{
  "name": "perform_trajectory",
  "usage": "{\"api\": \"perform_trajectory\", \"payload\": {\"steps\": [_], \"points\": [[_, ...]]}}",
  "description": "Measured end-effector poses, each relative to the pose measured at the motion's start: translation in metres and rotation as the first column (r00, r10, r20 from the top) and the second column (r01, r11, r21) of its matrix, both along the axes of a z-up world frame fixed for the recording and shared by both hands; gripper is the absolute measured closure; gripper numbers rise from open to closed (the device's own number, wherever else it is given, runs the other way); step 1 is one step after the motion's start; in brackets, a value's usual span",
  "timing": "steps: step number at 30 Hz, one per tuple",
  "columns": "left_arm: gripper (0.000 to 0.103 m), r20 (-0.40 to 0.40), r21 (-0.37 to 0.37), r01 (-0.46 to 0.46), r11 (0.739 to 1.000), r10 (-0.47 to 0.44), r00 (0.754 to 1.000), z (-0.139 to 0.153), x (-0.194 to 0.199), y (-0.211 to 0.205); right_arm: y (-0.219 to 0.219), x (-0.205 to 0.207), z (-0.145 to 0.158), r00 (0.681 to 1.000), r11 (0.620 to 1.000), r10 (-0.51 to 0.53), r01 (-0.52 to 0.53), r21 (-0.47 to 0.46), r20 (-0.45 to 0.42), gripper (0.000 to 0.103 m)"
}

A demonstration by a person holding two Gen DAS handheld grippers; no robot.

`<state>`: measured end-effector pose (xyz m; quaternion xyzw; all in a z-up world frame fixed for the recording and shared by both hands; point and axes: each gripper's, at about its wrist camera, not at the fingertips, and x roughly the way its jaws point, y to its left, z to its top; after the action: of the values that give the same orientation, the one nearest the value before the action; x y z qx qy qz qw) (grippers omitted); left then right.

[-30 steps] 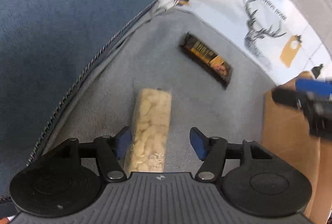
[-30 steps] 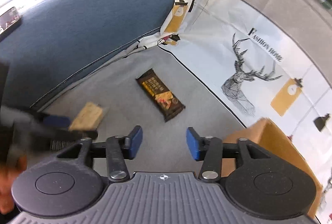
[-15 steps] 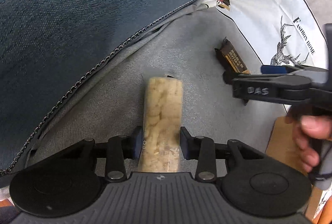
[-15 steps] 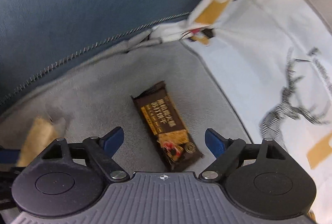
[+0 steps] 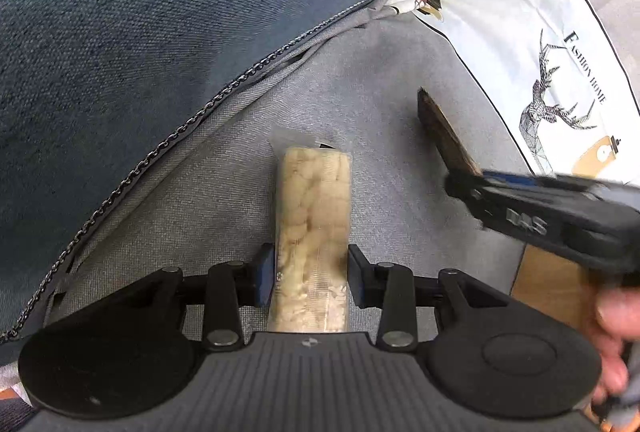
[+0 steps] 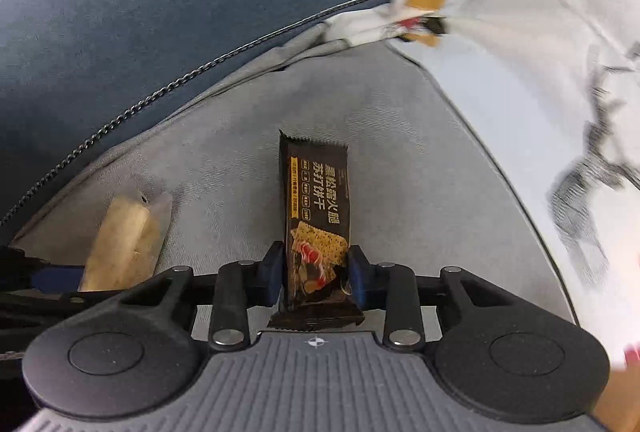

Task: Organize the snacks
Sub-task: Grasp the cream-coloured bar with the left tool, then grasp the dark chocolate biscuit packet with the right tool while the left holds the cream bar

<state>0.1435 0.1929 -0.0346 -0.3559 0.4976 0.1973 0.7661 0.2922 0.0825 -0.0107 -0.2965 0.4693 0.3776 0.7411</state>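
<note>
Left gripper (image 5: 311, 268) clamps a light, crumbly puffed-rice bar (image 5: 313, 216); right gripper (image 6: 316, 270), its jaws just closed, pinches a slippery, fragile soda-cracker packet (image 6: 316, 208) near its end.

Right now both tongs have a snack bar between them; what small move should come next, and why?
Probably lift both: the left tongs pinch the pale bar, the right tongs the dark biscuit bar, over the grey cushion.

Deer-print cushion (image 6: 560, 136) blurred, cardboard box (image 5: 548, 284) mostly hidden
</note>
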Motion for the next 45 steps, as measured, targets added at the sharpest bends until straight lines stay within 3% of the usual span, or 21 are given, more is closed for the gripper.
{"api": "perform_trajectory", "payload": {"steps": [2, 4, 5, 15, 20, 22, 27, 31, 33, 35, 37, 38, 43, 45], "points": [[0.062, 0.003, -0.006, 0.011, 1.000, -0.011, 1.000, 0.000, 0.000, 0.000, -0.010, -0.012, 0.011, 0.998, 0.998, -0.062, 0.062, 0.016, 0.003, 0.070], [0.062, 0.009, -0.018, 0.025, 1.000, -0.024, 1.000, -0.001, -0.001, 0.001, -0.021, -0.029, 0.022, 0.992, 0.992, -0.123, 0.122, 0.029, 0.017, 0.085], [0.062, 0.011, -0.024, 0.026, 0.999, -0.026, 1.000, -0.002, -0.001, 0.003, -0.026, -0.038, 0.025, 0.989, 0.988, -0.148, 0.148, 0.034, 0.016, 0.087], [0.062, 0.012, -0.056, 0.140, 0.989, -0.139, 0.990, 0.000, -0.017, -0.003, -0.071, -0.156, 0.021, 0.965, 0.959, -0.263, 0.262, 0.109, -0.010, 0.088], [0.063, 0.051, -0.059, 0.237, 0.970, -0.234, 0.971, 0.005, -0.024, -0.005, -0.089, -0.195, 0.017, 0.943, 0.936, -0.330, 0.323, 0.138, 0.032, 0.088], [0.063, 0.066, -0.060, 0.271, 0.961, -0.267, 0.961, 0.008, -0.025, -0.008, -0.095, -0.212, 0.018, 0.939, 0.935, -0.335, 0.321, 0.152, 0.080, 0.088], [0.063, 0.042, -0.035, 0.322, 0.946, -0.320, 0.946, 0.006, -0.025, -0.018, -0.094, -0.272, 0.005, 0.899, 0.980, -0.195, 0.188, 0.057, 0.392, 0.088], [0.062, 0.025, -0.027, 0.357, 0.934, -0.356, 0.934, 0.004, -0.024, -0.025, -0.094, -0.295, -0.019, 0.859, 0.989, -0.140, 0.149, 0.021, 0.492, 0.088], [0.056, 0.017, -0.014, 0.368, 0.930, -0.368, 0.930, 0.003, -0.024, -0.026, -0.097, -0.298, -0.025, 0.879, 0.987, -0.163, 0.143, 0.079, 0.448, 0.088], [0.051, 0.007, 0.001, 0.370, 0.929, -0.370, 0.929, 0.002, -0.022, -0.028, -0.101, -0.297, -0.027, 0.907, 0.980, -0.180, 0.130, 0.152, 0.381, 0.082], [0.050, 0.004, 0.018, 0.377, 0.926, -0.377, 0.926, 0.002, -0.023, -0.029, -0.103, -0.298, -0.029, 0.912, 0.976, -0.186, 0.126, 0.180, 0.366, 0.060], [0.049, 0.004, 0.029, 0.381, 0.924, -0.381, 0.924, 0.003, -0.025, -0.030, -0.104, -0.298, -0.029, 0.912, 0.973, -0.188, 0.121, 0.199, 0.365, 0.055], [0.045, -0.003, 0.067, 0.398, 0.915, -0.399, 0.917, 0.002, -0.028, -0.039, -0.114, -0.288, -0.033, 0.917, 0.952, -0.233, 0.147, 0.268, 0.324, 0.043], [0.044, -0.009, 0.075, 0.400, 0.914, -0.400, 0.916, 0.002, -0.029, -0.041, -0.115, -0.283, -0.037, 0.922, 0.945, -0.258, 0.178, 0.276, 0.290, 0.043]]}}
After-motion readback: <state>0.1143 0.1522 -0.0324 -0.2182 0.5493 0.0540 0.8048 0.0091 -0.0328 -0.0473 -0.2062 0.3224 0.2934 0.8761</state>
